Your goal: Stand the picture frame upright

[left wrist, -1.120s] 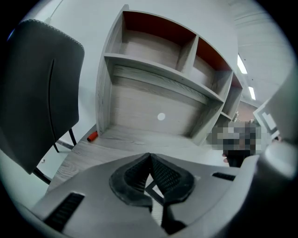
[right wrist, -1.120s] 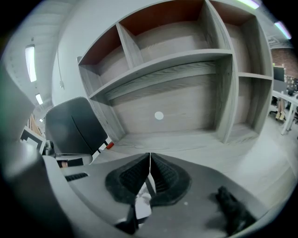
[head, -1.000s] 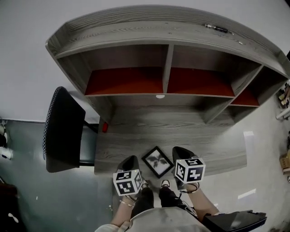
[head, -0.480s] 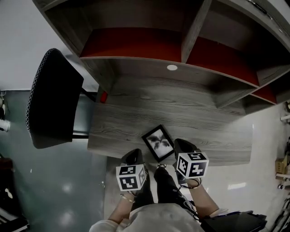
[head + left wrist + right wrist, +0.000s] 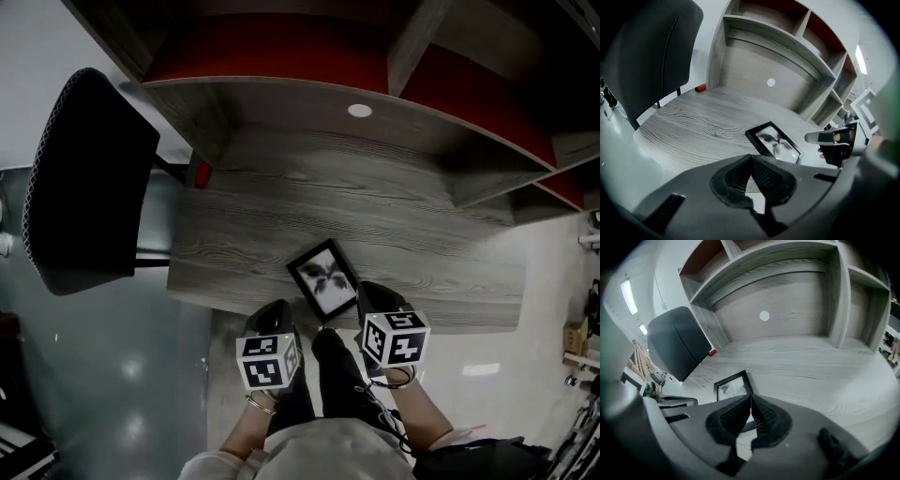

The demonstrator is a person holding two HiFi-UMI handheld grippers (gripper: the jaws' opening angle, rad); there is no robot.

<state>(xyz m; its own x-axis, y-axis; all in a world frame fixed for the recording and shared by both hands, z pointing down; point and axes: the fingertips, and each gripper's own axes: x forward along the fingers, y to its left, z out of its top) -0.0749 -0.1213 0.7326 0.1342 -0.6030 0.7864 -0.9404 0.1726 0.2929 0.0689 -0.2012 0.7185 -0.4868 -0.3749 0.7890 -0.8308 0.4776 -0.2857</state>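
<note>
Picture frame (image 5: 322,278) lay flat, face up, on the desk (image 5: 422,253), close to the front edge and roughly mid-width. Not upright. Its long axis ran mostly front-to-back in the head view, skewed so the far end leaned left and one corner pointed at the person. The photo side faced the ceiling.

Left gripper (image 5: 275,311) sat at the desk's front edge, just left of the frame, not touching it. Its jaws were clenched together with nothing between them. Right gripper (image 5: 371,292) sat just right of the frame's near corner, jaws likewise pressed together and empty.

Chair (image 5: 84,178) stood off the desk's left end. Small red object (image 5: 202,174) sat at the back-left corner of the desk.
</note>
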